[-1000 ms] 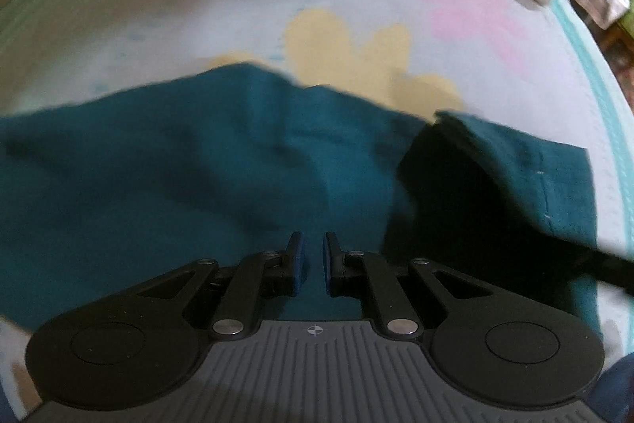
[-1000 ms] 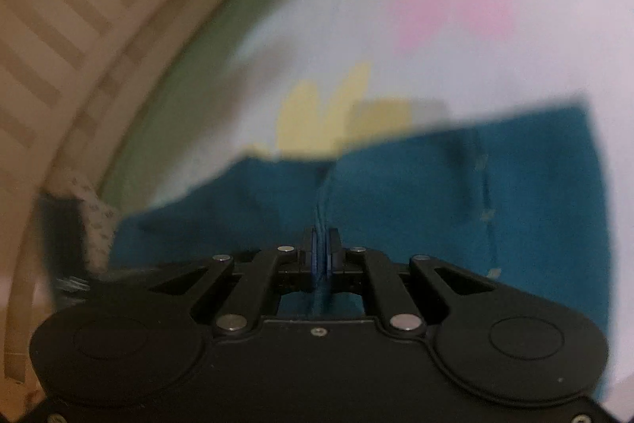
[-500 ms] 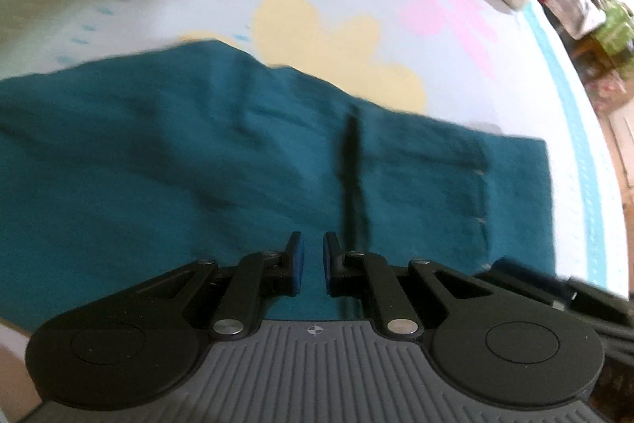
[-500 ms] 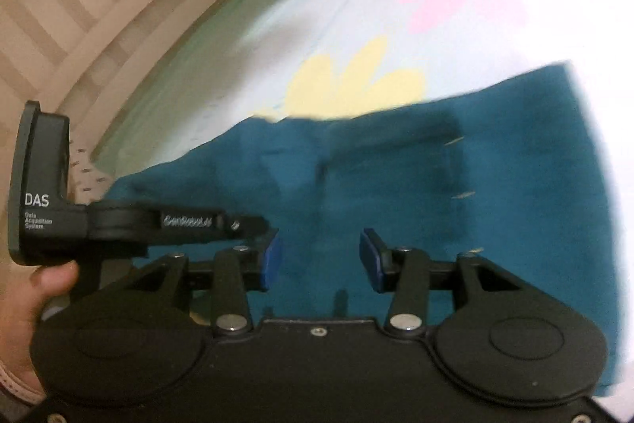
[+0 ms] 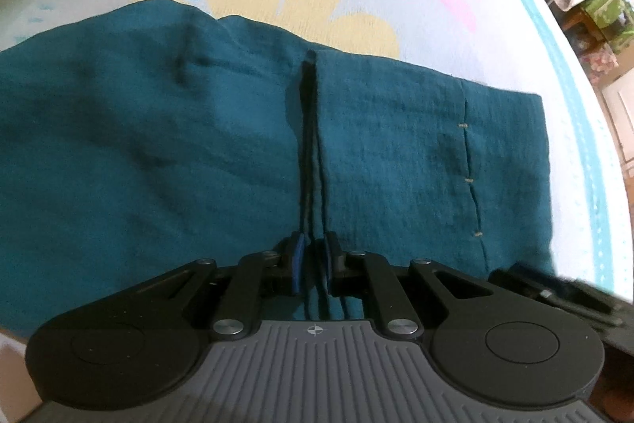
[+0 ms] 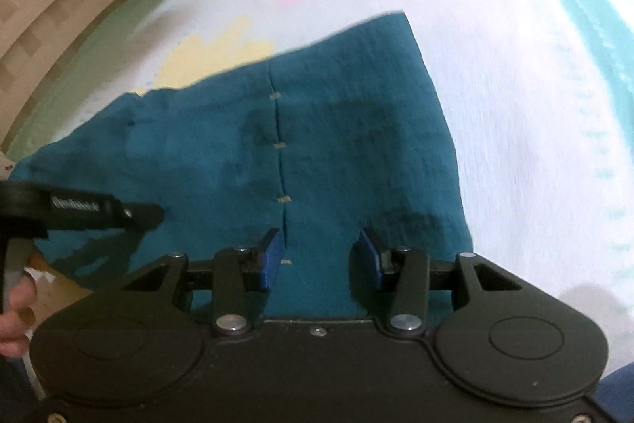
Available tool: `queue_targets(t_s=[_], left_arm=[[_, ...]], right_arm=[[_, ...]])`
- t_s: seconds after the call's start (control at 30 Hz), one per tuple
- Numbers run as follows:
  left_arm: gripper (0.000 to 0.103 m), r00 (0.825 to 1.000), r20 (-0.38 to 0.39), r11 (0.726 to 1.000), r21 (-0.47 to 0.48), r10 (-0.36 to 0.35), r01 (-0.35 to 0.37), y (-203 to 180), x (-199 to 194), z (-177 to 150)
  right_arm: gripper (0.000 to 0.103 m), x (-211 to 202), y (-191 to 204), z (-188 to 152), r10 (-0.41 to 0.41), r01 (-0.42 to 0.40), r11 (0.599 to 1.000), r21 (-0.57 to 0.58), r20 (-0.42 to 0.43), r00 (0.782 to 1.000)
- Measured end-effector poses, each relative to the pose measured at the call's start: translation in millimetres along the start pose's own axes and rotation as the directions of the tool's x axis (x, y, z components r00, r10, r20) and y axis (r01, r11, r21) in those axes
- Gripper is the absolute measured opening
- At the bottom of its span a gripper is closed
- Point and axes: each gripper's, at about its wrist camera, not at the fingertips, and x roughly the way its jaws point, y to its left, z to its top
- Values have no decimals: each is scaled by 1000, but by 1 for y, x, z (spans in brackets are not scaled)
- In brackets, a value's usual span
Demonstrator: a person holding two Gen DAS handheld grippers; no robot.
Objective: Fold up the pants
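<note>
Lying flat under both your tools, the teal pants [image 5: 166, 153] show a folded edge between your barely parted left gripper [image 5: 313, 260], while your right gripper [image 6: 321, 256] gapes empty above them.

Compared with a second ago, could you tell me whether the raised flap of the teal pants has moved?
Yes. The pants flap has dropped flat onto the lower layer, its edge beside the yellow flower; the right gripper, just opened, holds nothing.

The right gripper [image 6: 323, 256], clamped on a fold of the teal pants [image 6: 348, 129] a second ago, now stands with jaws wide and empty. The pants lie flat on the bed [image 6: 515, 106]. The left gripper [image 5: 313, 264] jaws have just been opening slightly, straddling a raised fold.
</note>
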Motion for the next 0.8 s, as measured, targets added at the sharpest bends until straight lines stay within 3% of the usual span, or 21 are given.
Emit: queue_targets(t_s=[0.07,0.27,0.43,0.6,0.67,0.8], left_arm=[[20,1000,5,999,-18,-30,31,3,-2,-1],[20,997,68,999,-17,-31,33,7,-10,-18],[21,996,89,998,57,16,-21,-6,-15,-26],[22,990,116,995,48,78,-84,-4,-25,-26],[29,993,97,997,31,74,-77,2,-23,-25],[33,996,86,999,21,34,-36,6,-18,-22]], right_arm=[[53,-2,-5,1,25,-25,999,40,9,1000],[54,0,-17,2,81,-83,990,117,25,996],[56,-1,-19,1,97,-100,988,116,31,995],[56,-3,-23,0,110,-114,985,132,37,993],[56,-3,-23,0,109,-113,985,128,37,993],[56,-3,-23,-1,113,-117,985,126,40,993]])
